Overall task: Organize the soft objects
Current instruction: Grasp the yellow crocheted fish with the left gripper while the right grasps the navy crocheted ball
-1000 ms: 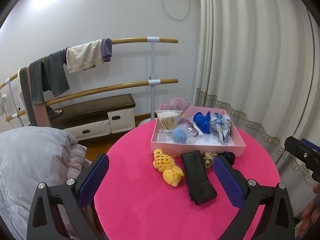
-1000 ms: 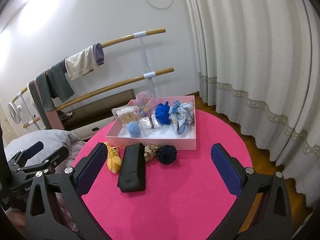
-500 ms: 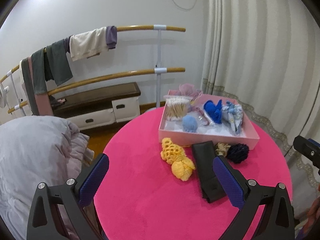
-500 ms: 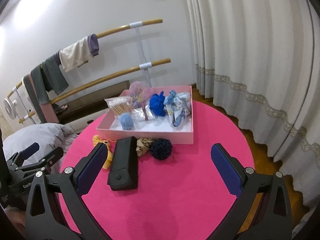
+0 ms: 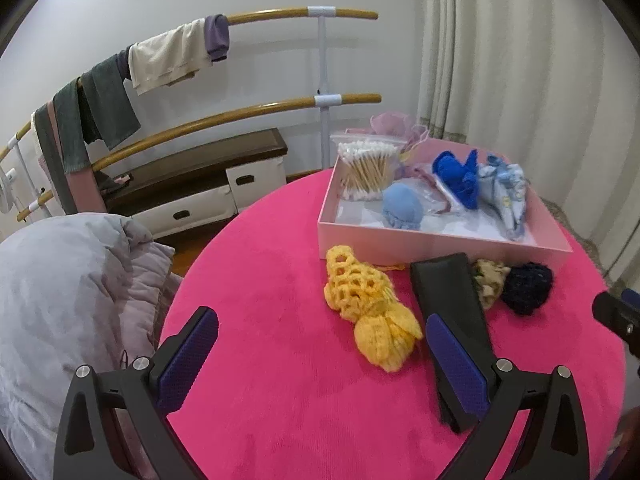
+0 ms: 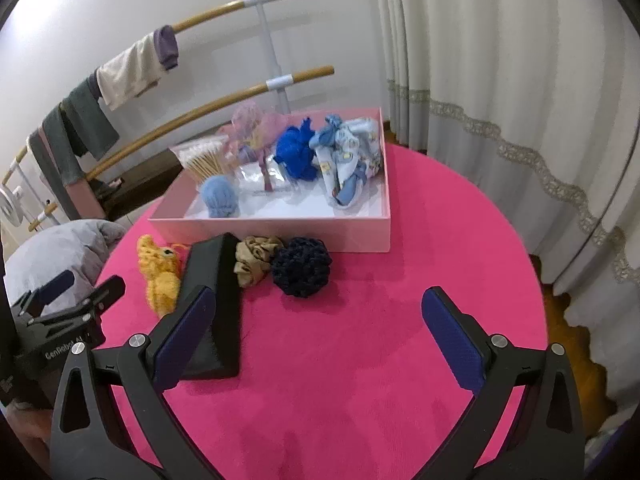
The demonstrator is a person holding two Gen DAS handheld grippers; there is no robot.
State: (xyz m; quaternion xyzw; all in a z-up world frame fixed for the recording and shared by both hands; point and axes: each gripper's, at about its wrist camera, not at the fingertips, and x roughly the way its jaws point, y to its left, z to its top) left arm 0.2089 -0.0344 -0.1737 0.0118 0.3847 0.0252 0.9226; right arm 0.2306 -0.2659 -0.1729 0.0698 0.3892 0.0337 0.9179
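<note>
Pink box, yellow crochet – navy scrunchie, black case

a pink box is set on the pink table, holding a light blue knit, a royal blue knit and a patterned cloth. in front of it, a yellow crochet piece, a beige scrunchie and a navy crochet ball are laid in a row.

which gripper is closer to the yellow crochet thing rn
Left. The left gripper hovers open just in front of the yellow crochet piece; the right gripper is open farther right, beyond the black case.
</note>
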